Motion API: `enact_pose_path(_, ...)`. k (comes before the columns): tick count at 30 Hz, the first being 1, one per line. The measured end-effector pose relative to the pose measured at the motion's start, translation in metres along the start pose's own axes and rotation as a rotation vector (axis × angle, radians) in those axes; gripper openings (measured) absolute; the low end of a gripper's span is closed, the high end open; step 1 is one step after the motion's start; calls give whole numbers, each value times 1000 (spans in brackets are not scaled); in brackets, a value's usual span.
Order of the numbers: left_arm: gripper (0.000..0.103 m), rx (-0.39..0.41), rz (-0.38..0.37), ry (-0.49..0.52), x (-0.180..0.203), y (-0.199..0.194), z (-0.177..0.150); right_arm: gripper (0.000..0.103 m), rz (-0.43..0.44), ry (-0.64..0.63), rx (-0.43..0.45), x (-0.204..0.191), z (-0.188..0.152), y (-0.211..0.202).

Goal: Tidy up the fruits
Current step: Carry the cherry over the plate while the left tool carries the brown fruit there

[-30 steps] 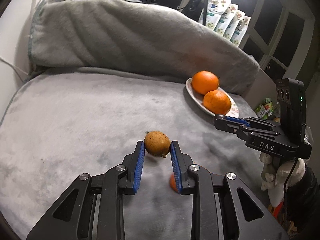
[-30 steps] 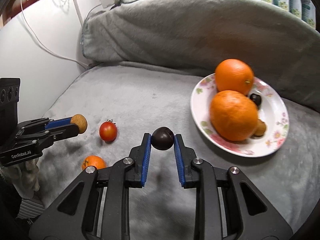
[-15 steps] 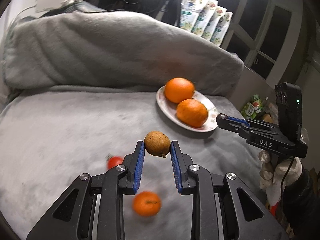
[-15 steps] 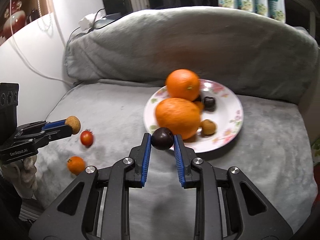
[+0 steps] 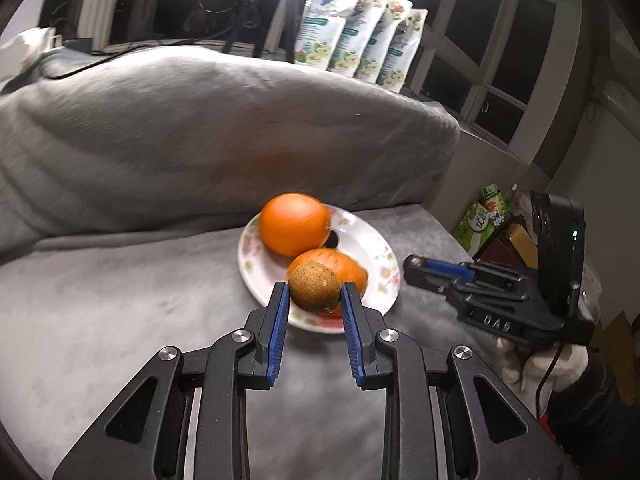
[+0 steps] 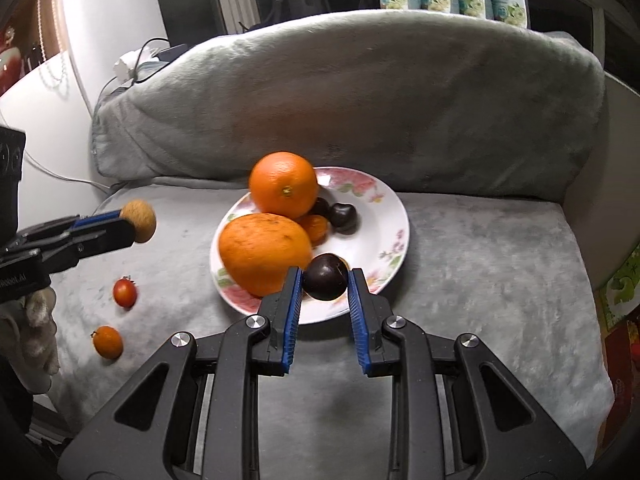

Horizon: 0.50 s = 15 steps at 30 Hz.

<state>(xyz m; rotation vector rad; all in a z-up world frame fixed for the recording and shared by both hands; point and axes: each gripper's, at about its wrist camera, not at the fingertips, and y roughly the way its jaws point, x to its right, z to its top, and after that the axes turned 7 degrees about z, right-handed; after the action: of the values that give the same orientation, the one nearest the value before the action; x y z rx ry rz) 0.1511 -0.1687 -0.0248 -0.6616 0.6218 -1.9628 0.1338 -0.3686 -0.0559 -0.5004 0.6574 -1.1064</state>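
Observation:
My left gripper (image 5: 314,300) is shut on a small brown fruit (image 5: 314,286) and holds it in front of the near rim of the floral plate (image 5: 380,248). My right gripper (image 6: 324,284) is shut on a dark plum (image 6: 325,276) over the plate's near rim (image 6: 394,216). The plate holds two oranges (image 6: 284,190) (image 6: 264,254), a dark fruit (image 6: 343,217) and a small orange fruit (image 6: 316,229). The left gripper with the brown fruit (image 6: 139,220) also shows in the right wrist view. The right gripper (image 5: 416,270) shows in the left wrist view.
A cherry tomato (image 6: 125,292) and a small orange fruit (image 6: 107,342) lie on the grey blanket (image 6: 480,260) left of the plate. A blanket-covered backrest (image 6: 360,100) rises behind. Pouches (image 5: 360,48) stand on the sill. Packages (image 5: 484,216) sit beyond the right edge.
Both grippers have moved toward the plate with their fruits held. The left has swung right, so the loose tomato and small orange fruit have left its view.

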Motion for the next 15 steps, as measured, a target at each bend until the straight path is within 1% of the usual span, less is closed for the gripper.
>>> enact_pose_path(7,25,-33,-33,29,21,29,23,24,1,16,-12,14,-1,11)
enact_pose_path(15,25,-68,-56,45,37,59,40,24,16,9,-18,16,0,21)
